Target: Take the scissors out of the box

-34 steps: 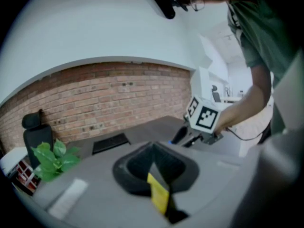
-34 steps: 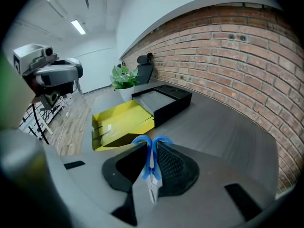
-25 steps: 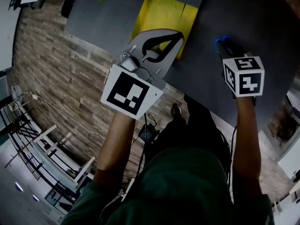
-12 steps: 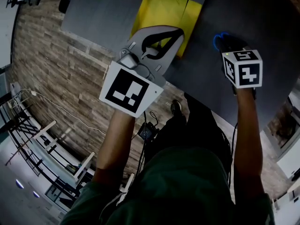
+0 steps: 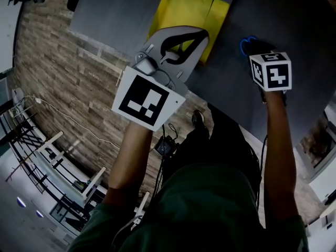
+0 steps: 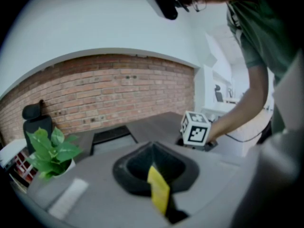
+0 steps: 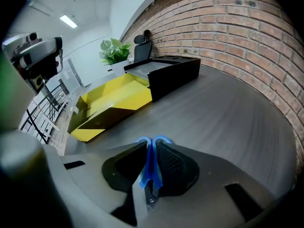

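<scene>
The right claw (image 7: 151, 144) is clamped on the scissors (image 7: 151, 167). The two blue handle loops stick out just past its tips, and the metal part runs back between the pads toward the camera. The scissors are out of the box (image 7: 114, 96), over the bare grey table (image 7: 228, 113). The open yellow box lies on the table ahead of this claw and off to its left, well apart from it. A black tray (image 7: 175, 68) sits against the far end of the box, and a plant (image 7: 115, 51) stands farther back still. A brick wall (image 7: 228, 27) curves along this claw's right side. The left claw (image 6: 152, 148) has its pads drawn in to a narrow slit, with a thin yellow edge of the box pinched in that slit. From the head view its tips sit over the near end of the box. Ahead of the left claw and to its right, the marker cube (image 6: 195, 128) of the right claw shows with the person's arm (image 6: 247, 99) behind it. An office chair (image 6: 35, 120) is away to its left.
</scene>
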Demonstrator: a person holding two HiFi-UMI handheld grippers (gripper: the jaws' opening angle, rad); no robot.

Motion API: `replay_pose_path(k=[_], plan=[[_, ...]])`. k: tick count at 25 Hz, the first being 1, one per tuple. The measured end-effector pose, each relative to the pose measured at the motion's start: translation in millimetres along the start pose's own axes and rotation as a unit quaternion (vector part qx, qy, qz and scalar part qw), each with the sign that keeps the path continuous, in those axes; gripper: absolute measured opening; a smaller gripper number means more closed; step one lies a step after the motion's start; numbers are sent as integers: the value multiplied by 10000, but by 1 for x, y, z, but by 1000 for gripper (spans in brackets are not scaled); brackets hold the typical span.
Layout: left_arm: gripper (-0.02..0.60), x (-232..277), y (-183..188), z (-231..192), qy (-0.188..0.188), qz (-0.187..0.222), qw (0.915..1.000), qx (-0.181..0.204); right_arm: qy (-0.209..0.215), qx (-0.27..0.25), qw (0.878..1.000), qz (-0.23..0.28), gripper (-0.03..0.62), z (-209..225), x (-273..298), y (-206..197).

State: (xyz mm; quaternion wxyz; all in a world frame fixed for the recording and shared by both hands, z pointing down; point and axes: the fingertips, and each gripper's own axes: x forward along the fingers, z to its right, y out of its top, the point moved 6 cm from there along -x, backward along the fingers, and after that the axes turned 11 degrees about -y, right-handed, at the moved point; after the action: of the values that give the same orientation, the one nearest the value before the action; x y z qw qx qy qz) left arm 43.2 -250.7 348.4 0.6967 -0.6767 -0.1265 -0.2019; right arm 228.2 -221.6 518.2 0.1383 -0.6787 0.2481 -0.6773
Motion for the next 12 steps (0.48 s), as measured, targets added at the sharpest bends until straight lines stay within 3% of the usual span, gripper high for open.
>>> replay_pose_path(k=[7,12], plan=[[0,-9,7,5,97,-20,9999,71,5,-60,10000,-61,69,0,5,-5],[0,-21,16,11,170,-18,9997,146,-99,-379,9992,-93,69,-2,3,-4]])
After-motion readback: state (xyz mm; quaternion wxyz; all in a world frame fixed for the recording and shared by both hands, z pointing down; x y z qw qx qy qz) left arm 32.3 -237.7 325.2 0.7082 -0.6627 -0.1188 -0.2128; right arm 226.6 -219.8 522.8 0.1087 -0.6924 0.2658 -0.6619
